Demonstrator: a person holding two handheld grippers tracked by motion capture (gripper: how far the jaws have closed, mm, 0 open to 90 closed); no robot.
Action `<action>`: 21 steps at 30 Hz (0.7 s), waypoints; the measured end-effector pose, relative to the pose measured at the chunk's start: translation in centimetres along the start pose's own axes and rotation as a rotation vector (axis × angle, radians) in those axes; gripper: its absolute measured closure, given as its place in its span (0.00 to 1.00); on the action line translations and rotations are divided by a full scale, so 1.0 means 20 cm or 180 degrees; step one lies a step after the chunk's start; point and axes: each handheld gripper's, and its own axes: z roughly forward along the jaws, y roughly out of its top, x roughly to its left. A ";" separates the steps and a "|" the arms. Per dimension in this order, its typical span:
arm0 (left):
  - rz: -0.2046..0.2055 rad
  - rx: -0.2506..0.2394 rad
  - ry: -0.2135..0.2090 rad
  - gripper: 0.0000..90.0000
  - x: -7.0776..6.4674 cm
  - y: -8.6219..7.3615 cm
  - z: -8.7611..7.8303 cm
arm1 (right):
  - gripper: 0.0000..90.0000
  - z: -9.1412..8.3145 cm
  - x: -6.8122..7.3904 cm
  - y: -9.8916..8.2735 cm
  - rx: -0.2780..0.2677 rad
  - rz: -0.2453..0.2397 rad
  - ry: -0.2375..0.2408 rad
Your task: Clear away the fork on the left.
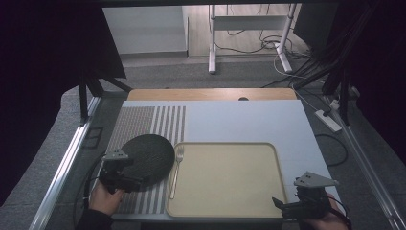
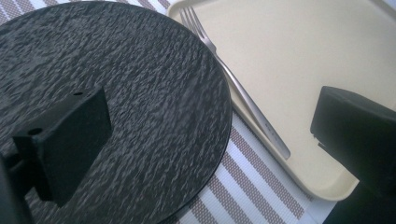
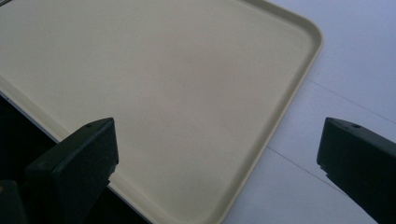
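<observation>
Beside the tray (image 1: 230, 206), unmarked black plate (image 1: 148, 158).

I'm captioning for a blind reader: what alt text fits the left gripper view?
An open hand-held gripper hovers over a round black plate on a striped mat. A fork lies along the edge of a beige tray.

Left gripper (image 1: 125, 182): matte black body, blocky, topped by a grey three-cornered plate, with a thin black cable looping off its outer side; dark sleeve on the left hand (image 1: 106, 199) behind it. Right gripper (image 1: 282, 206): same black housing and grey three-cornered plate, dark cable trailing at the right hand (image 1: 323, 221). In both gripper views the jaws are thick, flat-faced black blocks with squared edges and small round holes near the tips.
</observation>
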 end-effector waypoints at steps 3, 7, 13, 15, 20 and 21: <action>-0.0009 -0.0004 0.0025 0.00 0.00 -0.02 -0.02 | 0.00 0.00 0.00 0.00 0.0001 0.0002 -0.0001; -0.0037 -0.0026 0.0056 0.00 0.01 -0.04 -0.05 | 0.00 0.00 0.00 0.00 0.0000 0.0011 0.0005; -0.0094 -0.0062 0.0088 0.00 0.02 -0.09 -0.09 | 0.00 0.00 0.00 0.00 -0.0005 0.0013 0.0004; -0.0121 -0.0077 0.0102 0.00 0.02 -0.11 -0.11 | 0.00 0.00 0.00 0.00 -0.0002 0.0015 0.0002; -0.0178 -0.0106 0.0138 0.00 0.03 -0.15 -0.15 | 0.00 0.00 0.00 0.00 0.0003 0.0023 0.0001; -0.0188 -0.0114 0.0143 0.00 0.03 -0.16 -0.15 | 0.00 0.00 0.00 0.00 0.0005 0.0023 0.0001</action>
